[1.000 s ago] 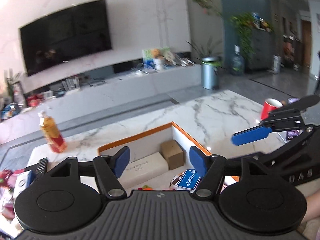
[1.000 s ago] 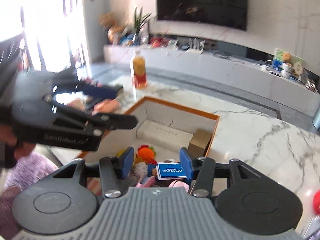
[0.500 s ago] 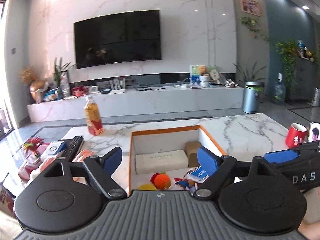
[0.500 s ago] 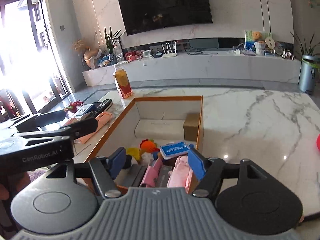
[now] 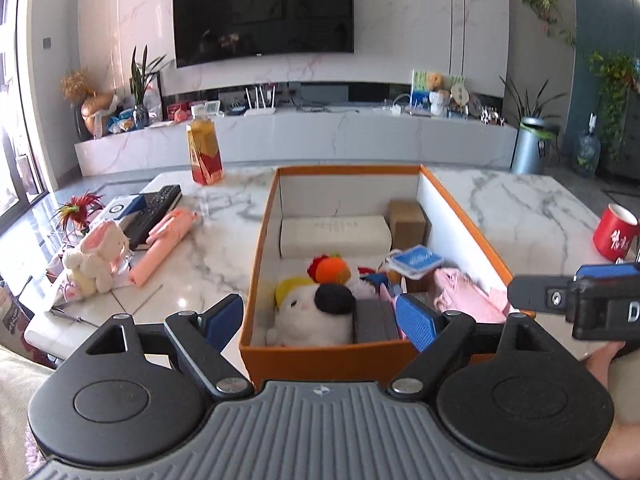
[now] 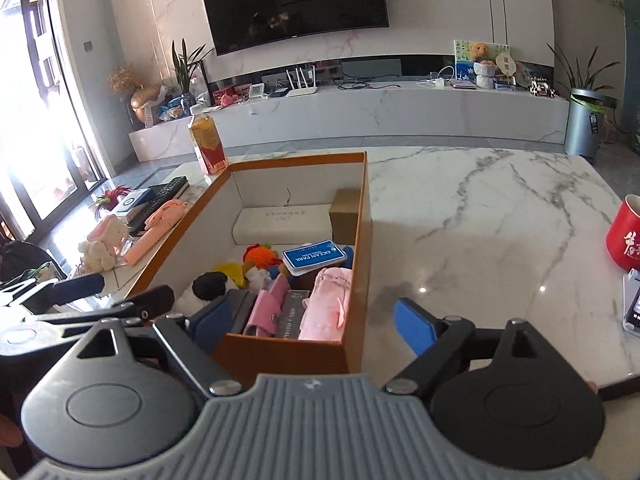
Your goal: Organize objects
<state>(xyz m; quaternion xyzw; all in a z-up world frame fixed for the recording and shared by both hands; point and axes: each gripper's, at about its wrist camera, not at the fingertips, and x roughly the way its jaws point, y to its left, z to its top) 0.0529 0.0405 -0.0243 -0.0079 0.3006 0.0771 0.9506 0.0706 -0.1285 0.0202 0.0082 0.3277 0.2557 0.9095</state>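
An orange box [image 5: 456, 208] [image 6: 358, 240] stands on the marble table, holding a white case [image 5: 334, 234], a brown carton [image 5: 406, 220], a blue card pack [image 5: 416, 258] [image 6: 314, 256], plush toys [image 5: 312, 312] and pink cloth [image 6: 326, 306]. My left gripper [image 5: 320, 322] is open and empty at the box's near edge. My right gripper [image 6: 310, 322] is open and empty at the box's near right corner; it also shows at the right in the left wrist view [image 5: 576, 298]. Loose to the left lie a plush rabbit [image 5: 96, 256] and a pink roll [image 5: 164, 242].
A drink bottle [image 5: 204, 152] stands behind the box's left corner. A remote [image 5: 154, 210] and a red feather toy [image 5: 78, 208] lie at the far left. A red mug [image 5: 614, 232] [image 6: 624, 236] stands at the right, with a phone [image 6: 632, 306] near it.
Both grippers have pulled back toward the near edge and levelled out, so more of the box's inside shows. Both stay open and empty.
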